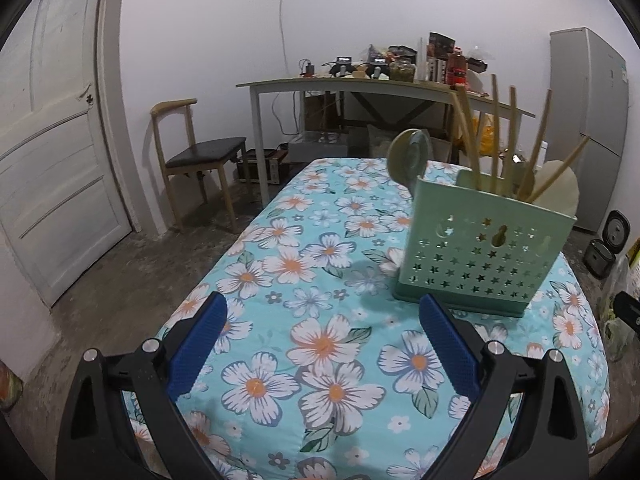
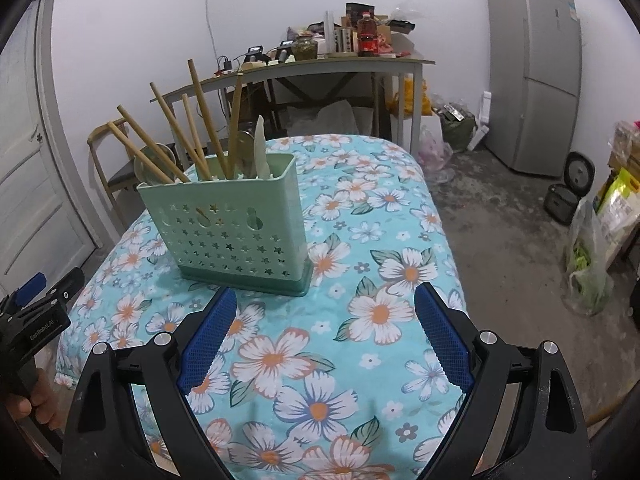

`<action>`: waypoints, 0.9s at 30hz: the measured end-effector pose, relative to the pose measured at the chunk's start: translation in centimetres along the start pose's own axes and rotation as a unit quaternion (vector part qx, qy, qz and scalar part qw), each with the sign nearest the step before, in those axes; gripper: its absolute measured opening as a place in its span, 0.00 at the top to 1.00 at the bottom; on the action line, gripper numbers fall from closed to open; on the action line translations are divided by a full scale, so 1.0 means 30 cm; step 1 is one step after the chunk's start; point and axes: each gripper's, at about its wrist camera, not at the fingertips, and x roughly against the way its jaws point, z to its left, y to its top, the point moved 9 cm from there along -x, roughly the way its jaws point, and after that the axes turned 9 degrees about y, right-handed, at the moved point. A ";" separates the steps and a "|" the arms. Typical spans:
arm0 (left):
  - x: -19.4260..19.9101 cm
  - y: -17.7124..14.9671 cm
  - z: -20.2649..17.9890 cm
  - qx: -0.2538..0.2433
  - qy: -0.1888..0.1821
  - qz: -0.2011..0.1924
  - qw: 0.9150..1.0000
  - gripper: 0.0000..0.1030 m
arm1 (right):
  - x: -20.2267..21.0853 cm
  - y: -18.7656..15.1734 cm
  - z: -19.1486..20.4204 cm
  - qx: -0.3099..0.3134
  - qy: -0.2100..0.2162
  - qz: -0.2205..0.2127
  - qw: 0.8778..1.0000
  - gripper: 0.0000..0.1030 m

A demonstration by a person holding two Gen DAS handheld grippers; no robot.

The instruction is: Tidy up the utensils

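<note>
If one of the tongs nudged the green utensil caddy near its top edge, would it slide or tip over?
Probably tip or rock rather than slide. The green utensil caddy stands tall and narrow, and the chopsticks rise well above its rim. It looks like thin perforated plastic, so likely light. The floral tablecloth may also grip its base.

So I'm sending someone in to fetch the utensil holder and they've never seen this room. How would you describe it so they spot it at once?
Go to the table with the blue floral cloth in the middle of the room. The utensil holder stands upright on it: a pale green plastic box, its wall pierced with small star-shaped holes. Wooden chopsticks stick out of its top, and nothing else stands on that cloth.
</note>
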 end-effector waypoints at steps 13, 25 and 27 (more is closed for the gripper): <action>0.000 0.003 0.008 0.005 0.006 0.002 1.000 0.08 | -0.002 0.004 0.000 -0.003 0.002 -0.001 1.000 0.16; 0.013 0.002 -0.009 0.003 -0.001 0.003 1.000 0.08 | -0.003 0.006 0.007 -0.003 0.006 -0.002 1.000 0.16; 0.013 0.002 -0.010 0.003 -0.002 0.004 1.000 0.08 | -0.002 0.005 0.006 -0.002 0.006 -0.003 1.000 0.16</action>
